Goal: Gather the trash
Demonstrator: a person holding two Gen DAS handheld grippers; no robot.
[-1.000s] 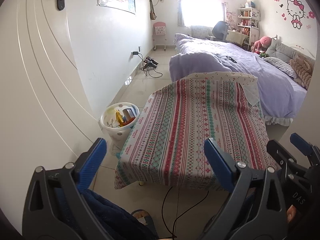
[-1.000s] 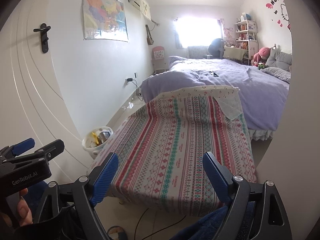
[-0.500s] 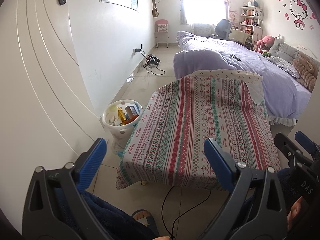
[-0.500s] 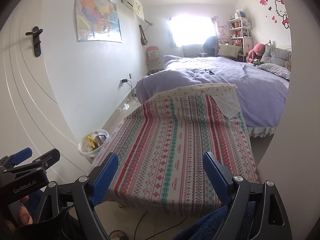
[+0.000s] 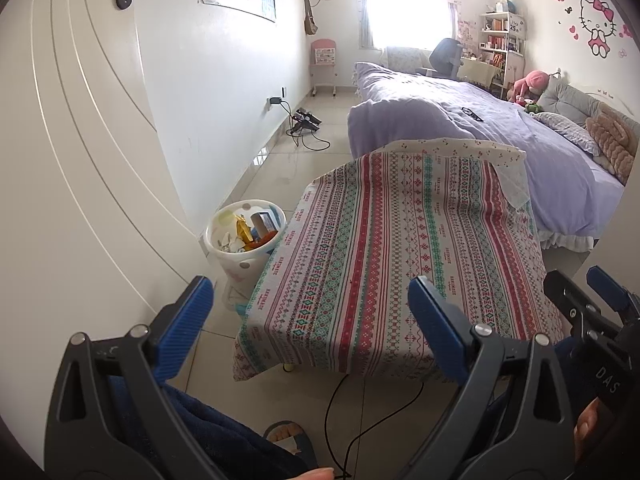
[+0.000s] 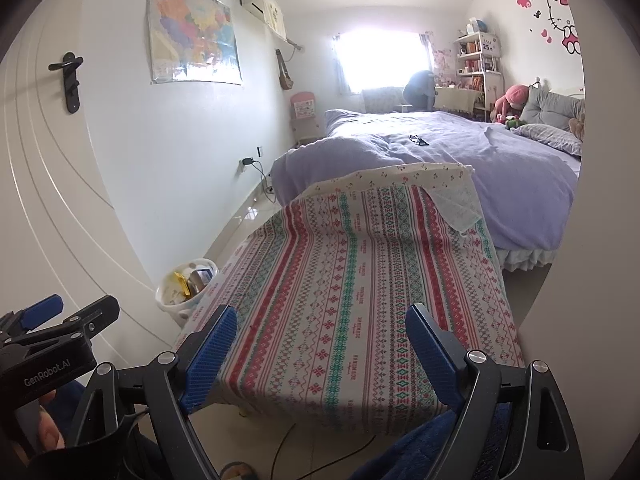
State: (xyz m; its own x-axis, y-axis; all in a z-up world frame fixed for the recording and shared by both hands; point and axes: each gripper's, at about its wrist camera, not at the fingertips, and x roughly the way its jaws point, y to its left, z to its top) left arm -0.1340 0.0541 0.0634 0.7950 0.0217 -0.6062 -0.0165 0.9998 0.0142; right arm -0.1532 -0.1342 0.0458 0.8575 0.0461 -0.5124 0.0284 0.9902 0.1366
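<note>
Both grippers are hovering at the near end of a low table (image 5: 400, 248) draped in a striped patterned cloth (image 6: 352, 288), pointing down and across it. Left gripper (image 5: 310, 312): jaws are standing spread wide, nothing between the blue pads, only cloth and floor showing in the gap. Right gripper (image 6: 320, 344): same, jaws spread wide, holding nothing. Each gripper is showing up at the edge of the other's view, so they are sitting side by side, apart.

Trash: a white bin (image 5: 246, 240) is standing on the tiled floor just beside the table's left edge, near the white door (image 6: 48, 184). It is holding wrappers and packaging (image 5: 248, 232), yellow and orange pieces plus a small box. The bin is also showing in the right wrist view (image 6: 188, 288), left of the cloth. Tabletop cloth is lying bare.

A black cable (image 5: 360, 420) is trailing over the floor under the near table edge. A person's sandalled foot (image 5: 288, 436) and dark blue trouser leg are showing at the bottom. Purple bed (image 6: 460, 160) is sitting at the far end, touching the table's cloth.
</note>
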